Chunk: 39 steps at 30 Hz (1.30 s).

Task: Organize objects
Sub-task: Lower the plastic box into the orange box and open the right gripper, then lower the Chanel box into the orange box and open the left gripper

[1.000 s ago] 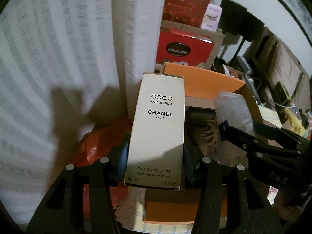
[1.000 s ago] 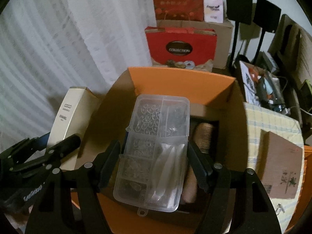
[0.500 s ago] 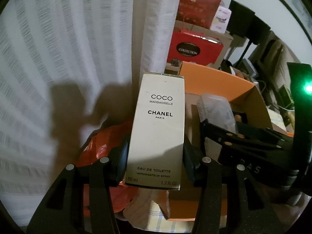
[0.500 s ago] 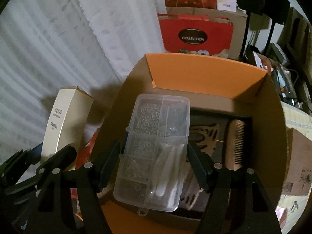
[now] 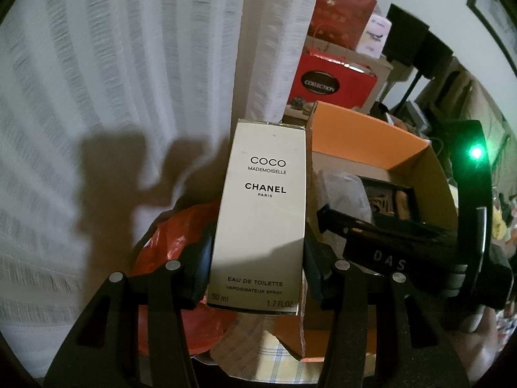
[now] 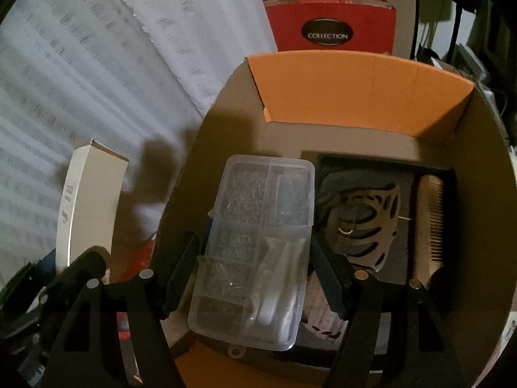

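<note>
Two views. Left wrist: our left gripper (image 5: 258,271) clamps one perfume carton (image 5: 261,213) upright between its pads, just left of the cardboard box (image 5: 365,129), presumably awaiting boxing. Right wrist: our right gripper (image 6: 255,278) grips one clear compartment case (image 6: 255,245) over the box interior; beyond its right finger lie one comb (image 6: 431,220) and one patterned item.

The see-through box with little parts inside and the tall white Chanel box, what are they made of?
The see-through compartment box looks like hard clear plastic: you can see the small pieces through its glossy lid, and it has moulded dividers and a tab. The tall cream-white perfume box seems to be thin printed cardboard with a smooth, slightly shiny finish, with folded edges and black lettering.
</note>
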Motion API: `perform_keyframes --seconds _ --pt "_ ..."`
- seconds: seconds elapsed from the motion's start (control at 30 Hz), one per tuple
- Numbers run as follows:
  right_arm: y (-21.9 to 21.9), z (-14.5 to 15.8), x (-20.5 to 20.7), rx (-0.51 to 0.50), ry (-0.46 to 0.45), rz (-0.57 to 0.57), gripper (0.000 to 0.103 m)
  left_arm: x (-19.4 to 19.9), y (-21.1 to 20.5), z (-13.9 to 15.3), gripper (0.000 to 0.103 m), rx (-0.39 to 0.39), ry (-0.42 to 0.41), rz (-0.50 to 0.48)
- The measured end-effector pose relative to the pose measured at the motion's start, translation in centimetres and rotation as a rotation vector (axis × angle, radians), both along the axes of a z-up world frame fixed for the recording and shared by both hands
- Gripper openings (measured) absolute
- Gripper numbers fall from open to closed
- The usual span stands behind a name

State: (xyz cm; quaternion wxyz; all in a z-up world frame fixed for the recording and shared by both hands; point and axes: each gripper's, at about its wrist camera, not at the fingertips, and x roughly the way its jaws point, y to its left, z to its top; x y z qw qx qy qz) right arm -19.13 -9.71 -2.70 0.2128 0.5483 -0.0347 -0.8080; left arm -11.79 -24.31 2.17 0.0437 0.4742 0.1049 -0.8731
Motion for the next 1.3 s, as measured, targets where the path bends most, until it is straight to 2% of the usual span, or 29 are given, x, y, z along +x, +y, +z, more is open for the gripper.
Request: perform_keyframes --seconds 0.33,0.53,0.87,1.1,1.3 --pt "-0.2 -1.3 -0.7 -0.013 -0.051 -0.006 0.074 -0.1 0.0 -0.5 0.047 0.014 -0.016 -0.007" --pt "0.8 0.9 -0.3 -0.028 -0.004 -0.009 0.073 0.1 0.3 -0.3 0.047 0.020 -0.013 -0.017" --pt "6.9 7.0 1.7 -0.007 0.145 -0.038 0.073 -1.1 3.7 0.4 0.047 0.062 -0.013 -0.083" --pt "11.9 8.1 3.0 -0.018 0.181 -0.077 0.073 -3.0 7.1 -0.5 0.047 0.082 -0.047 -0.132" --pt "15.5 8.8 4.6 0.000 0.201 -0.103 0.073 -4.3 9.2 -2.3 0.047 0.053 -0.088 -0.138"
